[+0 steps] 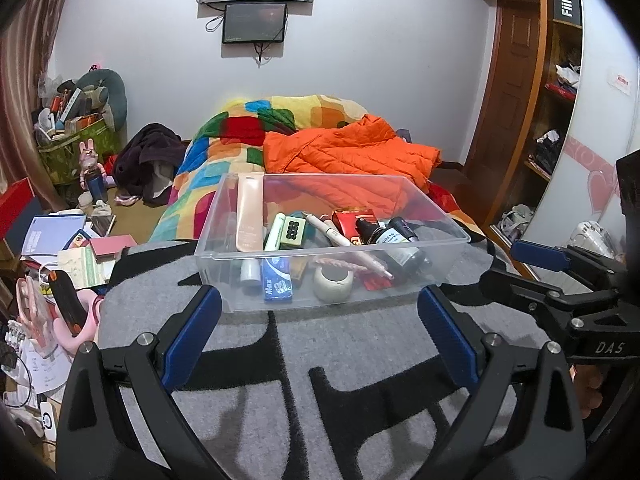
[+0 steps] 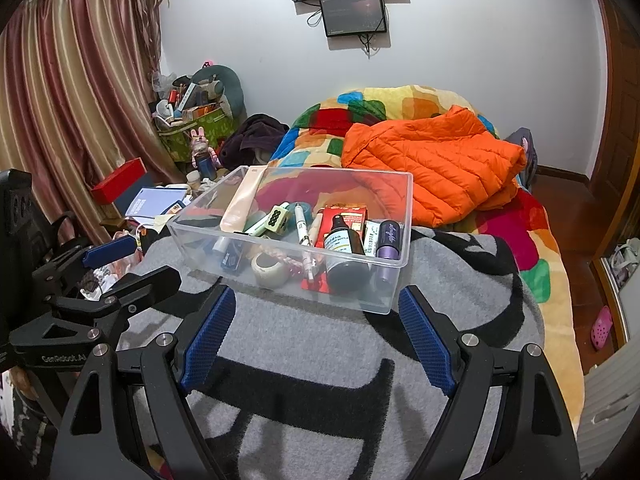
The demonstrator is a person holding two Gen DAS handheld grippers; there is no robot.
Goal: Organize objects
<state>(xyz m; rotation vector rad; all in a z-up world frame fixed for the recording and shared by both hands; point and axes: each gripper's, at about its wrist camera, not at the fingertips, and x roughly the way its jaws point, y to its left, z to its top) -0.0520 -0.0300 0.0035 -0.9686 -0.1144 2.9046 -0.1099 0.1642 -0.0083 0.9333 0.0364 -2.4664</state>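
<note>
A clear plastic bin (image 1: pixel 436 216) (image 2: pixel 405 216) stands on a grey and black blanket (image 1: pixel 360 344) (image 2: pixel 312 344) on the bed. Inside lie a peach tube (image 1: pixel 249 208), a blue box (image 1: pixel 277 280), a white tape roll (image 1: pixel 333 282) (image 2: pixel 270 269), a white pen (image 1: pixel 332 232), a red box (image 1: pixel 354 220) and dark bottles (image 2: pixel 346 258). My left gripper (image 1: pixel 320 312) is open just short of the bin's near wall, nothing between its blue pads. My right gripper (image 2: pixel 318 316) is open too, also just before the bin, empty. Each gripper shows at the other view's edge.
An orange puffer jacket (image 1: pixel 352 148) (image 2: pixel 436 164) lies on a colourful quilt (image 1: pixel 224 148) behind the bin. Books and clutter (image 1: pixel 72 248) cover the floor at left, curtains (image 2: pixel 72 100) beyond. A wooden wardrobe (image 1: pixel 520 80) stands right. Screens (image 1: pixel 256 20) hang on the wall.
</note>
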